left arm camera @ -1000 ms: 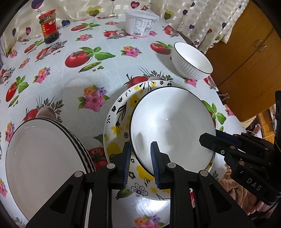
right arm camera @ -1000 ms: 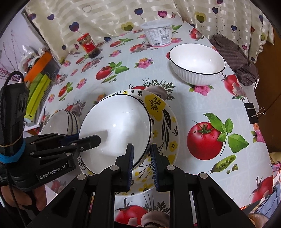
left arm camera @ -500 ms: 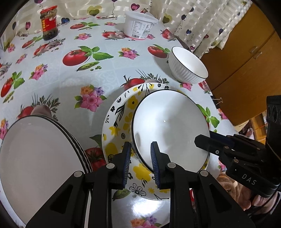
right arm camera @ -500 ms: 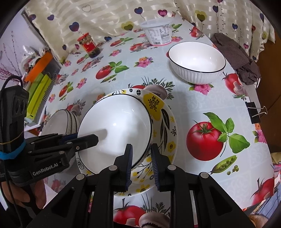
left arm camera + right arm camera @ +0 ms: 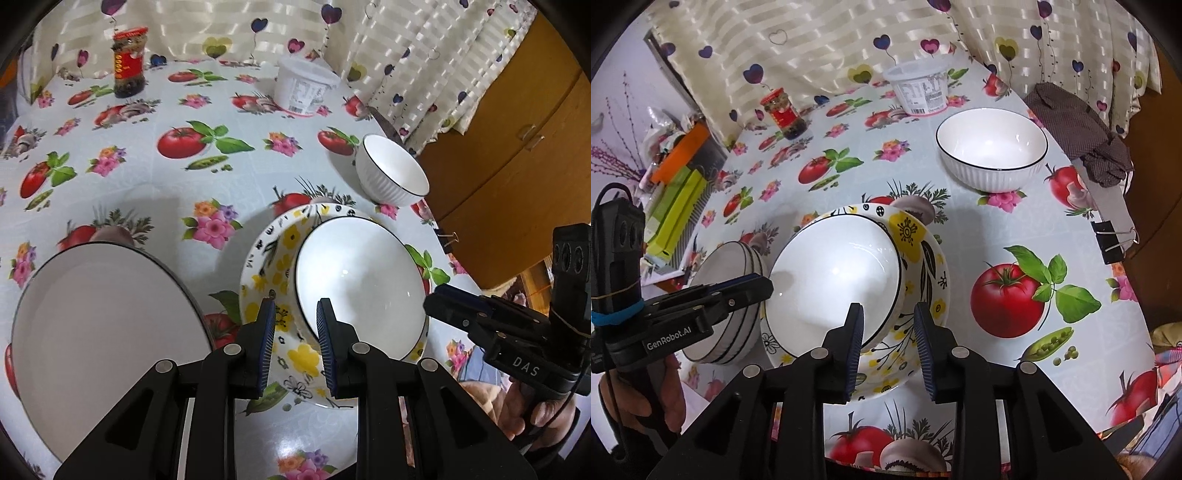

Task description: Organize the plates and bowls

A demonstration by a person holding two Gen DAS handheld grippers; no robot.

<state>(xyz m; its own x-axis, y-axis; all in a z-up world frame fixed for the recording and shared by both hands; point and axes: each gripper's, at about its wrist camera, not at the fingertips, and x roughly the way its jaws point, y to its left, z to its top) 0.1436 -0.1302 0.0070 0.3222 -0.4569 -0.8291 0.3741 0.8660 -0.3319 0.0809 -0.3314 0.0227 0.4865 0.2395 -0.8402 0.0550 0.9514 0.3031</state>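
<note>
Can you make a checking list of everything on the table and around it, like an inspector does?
Surface: tomato-and-flower tablecloth, with a binder clip at its edge.
Job's things: white bowl in patterned plate; ribbed bowl apart; white stack beside the plate.
Clutter: jar, tub, brown cloth.
Grippers: left gripper narrowly open, right gripper just been opening; bowl's rim between both, unpressed.
Cables: black cable at left gripper's handle.
Surroundings: heart curtain, wooden cabinet.

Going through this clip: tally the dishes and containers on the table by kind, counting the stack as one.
Flowered plate: 1
White bowls: 2, one on that plate, one apart
Stack of white dishes: 1, number in it unclear
Jar: 1
Plastic tub: 1
Total: 6
</note>
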